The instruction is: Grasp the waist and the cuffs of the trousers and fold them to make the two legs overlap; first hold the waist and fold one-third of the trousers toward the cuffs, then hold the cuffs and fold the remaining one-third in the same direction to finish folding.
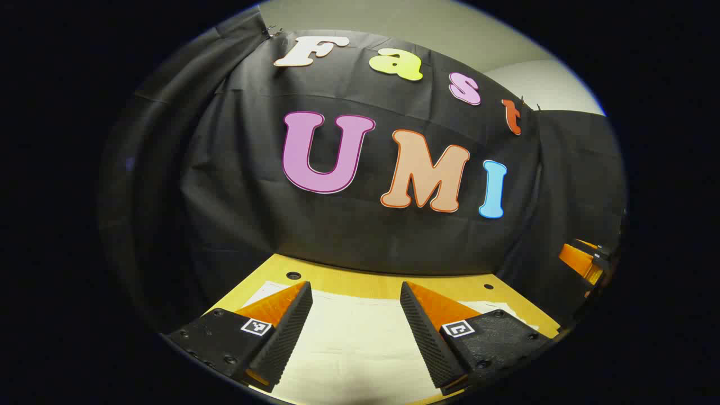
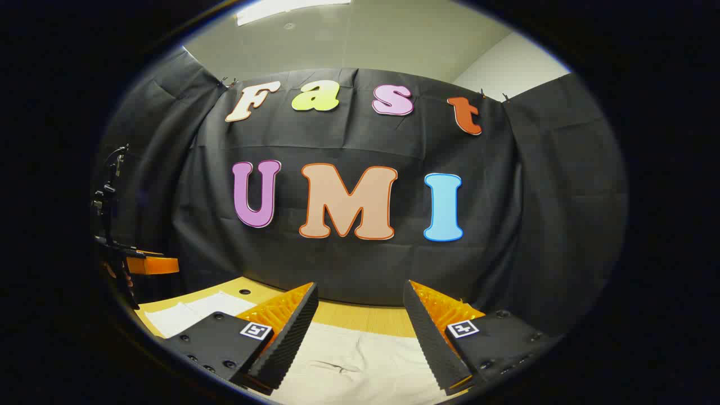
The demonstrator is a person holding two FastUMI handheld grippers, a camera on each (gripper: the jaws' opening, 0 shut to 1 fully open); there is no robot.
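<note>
black cloth wall [image 2: 349, 264], wooden table [image 1: 371, 281]

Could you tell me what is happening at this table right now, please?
A person holds two grippers over pale trousers spread flat on a wooden table. The left gripper and the right gripper are both open, with cloth showing between their fingers, and neither grips anything. The trousers look unfolded, so the folding has not begun.

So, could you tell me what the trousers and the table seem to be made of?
The trousers look like pale woven cloth, matte, with soft creases and a stitched seam. The table looks like light wood or wood laminate, smooth, with faint grain and round holes; which one, I cannot tell.
</note>
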